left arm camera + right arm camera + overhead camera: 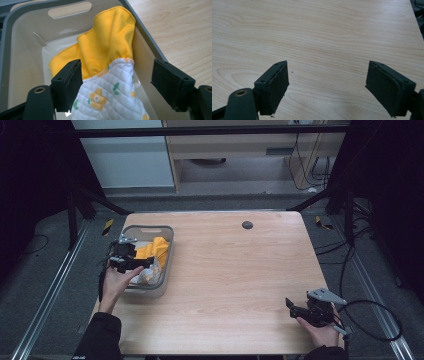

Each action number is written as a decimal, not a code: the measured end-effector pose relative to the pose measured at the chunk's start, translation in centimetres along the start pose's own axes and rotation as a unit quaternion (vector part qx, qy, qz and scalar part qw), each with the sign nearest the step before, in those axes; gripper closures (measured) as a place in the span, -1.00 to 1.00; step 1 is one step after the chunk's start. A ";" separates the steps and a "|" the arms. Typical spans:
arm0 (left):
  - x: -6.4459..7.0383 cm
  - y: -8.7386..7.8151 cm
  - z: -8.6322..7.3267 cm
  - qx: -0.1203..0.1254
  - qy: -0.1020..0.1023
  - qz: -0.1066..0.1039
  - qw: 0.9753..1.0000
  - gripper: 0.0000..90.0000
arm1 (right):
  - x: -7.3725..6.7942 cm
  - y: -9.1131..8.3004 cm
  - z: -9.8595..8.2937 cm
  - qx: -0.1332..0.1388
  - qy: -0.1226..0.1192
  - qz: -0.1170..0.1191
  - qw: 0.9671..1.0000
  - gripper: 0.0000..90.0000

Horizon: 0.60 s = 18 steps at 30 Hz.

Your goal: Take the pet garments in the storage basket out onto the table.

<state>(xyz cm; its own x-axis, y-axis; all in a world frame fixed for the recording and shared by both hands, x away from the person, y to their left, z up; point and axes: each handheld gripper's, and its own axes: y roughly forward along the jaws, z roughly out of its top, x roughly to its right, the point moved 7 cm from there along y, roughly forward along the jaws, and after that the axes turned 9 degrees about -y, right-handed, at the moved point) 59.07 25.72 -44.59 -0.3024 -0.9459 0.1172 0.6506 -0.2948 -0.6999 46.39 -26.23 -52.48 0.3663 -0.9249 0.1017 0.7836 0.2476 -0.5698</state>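
Two cloths (one yellow (110, 40), one floral quilted (110, 95)), one bin (22, 50), two hand-held grippers.

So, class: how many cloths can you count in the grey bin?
2. A yellow cloth is draped against the wall of the bin, and a white quilted cloth with flowers lies in front of it, between the open left gripper jaws. More may lie hidden underneath.

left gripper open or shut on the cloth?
Open. The left gripper has its jaws spread either side of the quilted cloth in the bin, not clamped.
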 end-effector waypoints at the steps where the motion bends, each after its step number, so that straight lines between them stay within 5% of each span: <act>1: 0.0 0.0 0.0 0.000 0.000 0.000 1.000 -0.44 | 0.0 0.0 0.0 0.000 0.001 0.001 1.000 -0.60; 18: 0.7 2.0 -0.7 -0.042 0.026 0.008 0.999 -0.08 | -0.1 0.0 0.0 -0.002 -0.001 0.004 1.000 -0.59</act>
<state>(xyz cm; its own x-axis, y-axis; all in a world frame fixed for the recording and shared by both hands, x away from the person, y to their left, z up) 59.68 24.54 -46.39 -0.3293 -0.9416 0.0701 0.5962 -0.2649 -0.7579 46.37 -26.15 -52.55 0.3730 -0.9225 0.0996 0.7787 0.2529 -0.5741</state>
